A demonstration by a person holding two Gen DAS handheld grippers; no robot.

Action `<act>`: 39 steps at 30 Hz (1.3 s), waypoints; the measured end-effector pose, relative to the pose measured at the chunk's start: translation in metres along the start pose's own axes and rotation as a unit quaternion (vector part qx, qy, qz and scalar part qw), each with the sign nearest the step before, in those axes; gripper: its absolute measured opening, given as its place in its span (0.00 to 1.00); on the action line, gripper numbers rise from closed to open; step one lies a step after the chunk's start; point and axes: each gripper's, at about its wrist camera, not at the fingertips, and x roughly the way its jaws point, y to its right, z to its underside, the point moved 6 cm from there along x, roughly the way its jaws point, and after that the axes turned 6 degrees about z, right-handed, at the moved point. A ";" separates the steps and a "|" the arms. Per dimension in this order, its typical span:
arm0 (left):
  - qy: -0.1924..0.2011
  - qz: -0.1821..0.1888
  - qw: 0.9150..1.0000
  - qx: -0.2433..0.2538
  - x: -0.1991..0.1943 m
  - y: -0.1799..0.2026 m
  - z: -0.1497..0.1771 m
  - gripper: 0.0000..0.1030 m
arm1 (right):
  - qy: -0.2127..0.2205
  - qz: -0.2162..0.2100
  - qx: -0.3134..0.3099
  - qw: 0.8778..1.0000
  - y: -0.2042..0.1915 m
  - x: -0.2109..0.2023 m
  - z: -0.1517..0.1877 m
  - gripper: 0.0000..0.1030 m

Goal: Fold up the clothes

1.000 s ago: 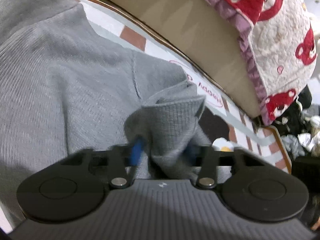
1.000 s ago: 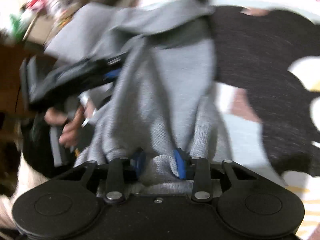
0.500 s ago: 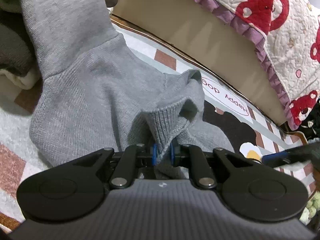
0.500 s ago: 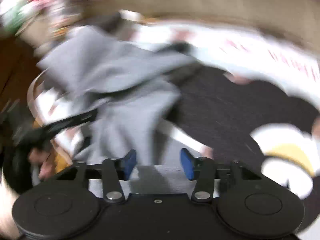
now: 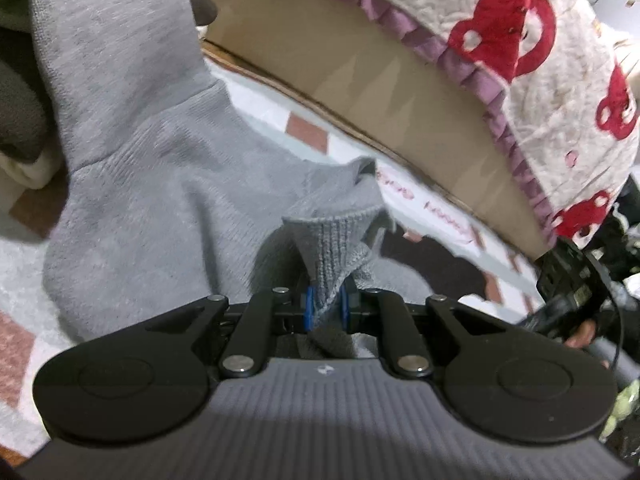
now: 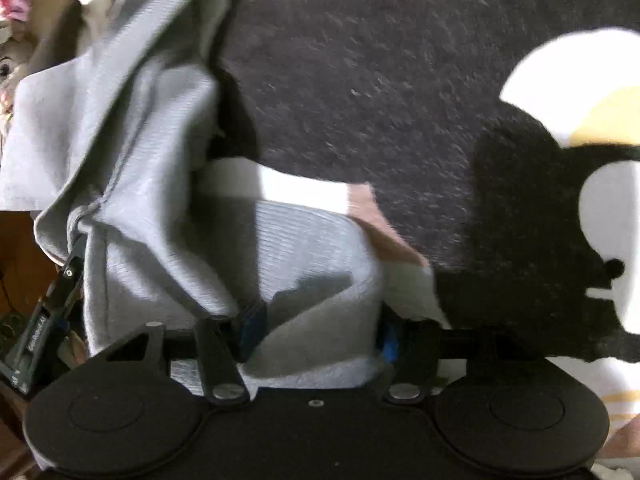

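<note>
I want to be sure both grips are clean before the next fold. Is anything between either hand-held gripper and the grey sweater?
Nothing visible. The left hand-held gripper is pinched directly on a ribbed edge of the grey sweater. The right hand-held gripper has a fold of the same knit between its fingers, with only the patterned rug beyond.

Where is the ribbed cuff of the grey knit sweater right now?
In the left wrist view, the ribbed cuff sits centre frame, pinched in the left gripper, above the patterned rug.

A patterned rug (image 5: 256,92) with a black cartoon figure (image 6: 380,80) covers the floor. A tan bed base (image 5: 360,80) stands behind it. A quilt (image 5: 520,40) with red bears hangs over the base.
</note>
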 end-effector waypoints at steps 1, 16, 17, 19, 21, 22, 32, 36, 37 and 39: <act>0.013 0.008 1.000 0.008 -0.002 0.004 -0.002 0.12 | 0.037 0.001 -0.020 0.999 -0.008 -0.007 0.005 0.10; 0.143 0.054 0.966 0.210 -0.032 0.174 -0.088 0.11 | 0.488 -0.146 -0.083 0.856 -0.005 -0.228 0.074 0.08; 0.142 0.052 0.963 0.222 -0.021 0.187 -0.095 0.11 | 0.512 -0.141 -0.081 0.843 0.000 -0.247 0.075 0.08; 0.139 0.047 0.958 0.246 0.000 0.214 -0.111 0.11 | 0.560 -0.129 -0.076 0.815 0.010 -0.286 0.077 0.08; 0.138 0.049 0.954 0.260 0.022 0.242 -0.121 0.10 | 0.609 -0.101 -0.064 0.784 0.017 -0.323 0.075 0.08; 0.140 0.055 0.953 0.264 0.037 0.257 -0.128 0.10 | 0.637 -0.068 -0.066 0.765 0.018 -0.341 0.076 0.08; 0.074 -0.041 0.963 0.254 0.200 0.289 -0.101 0.41 | 0.668 0.266 -0.080 0.690 0.085 -0.339 -0.016 0.48; 0.007 -0.034 0.963 0.266 0.183 0.247 -0.048 0.47 | 0.602 0.222 0.003 0.767 0.178 -0.289 -0.028 0.48; -0.008 -0.041 0.961 0.273 0.175 0.234 -0.038 0.47 | 0.589 0.214 0.024 0.779 0.198 -0.279 -0.020 0.48; -0.031 -0.062 0.958 0.279 0.155 0.205 -0.020 0.49 | 0.576 0.209 0.043 0.789 0.226 -0.262 0.012 0.51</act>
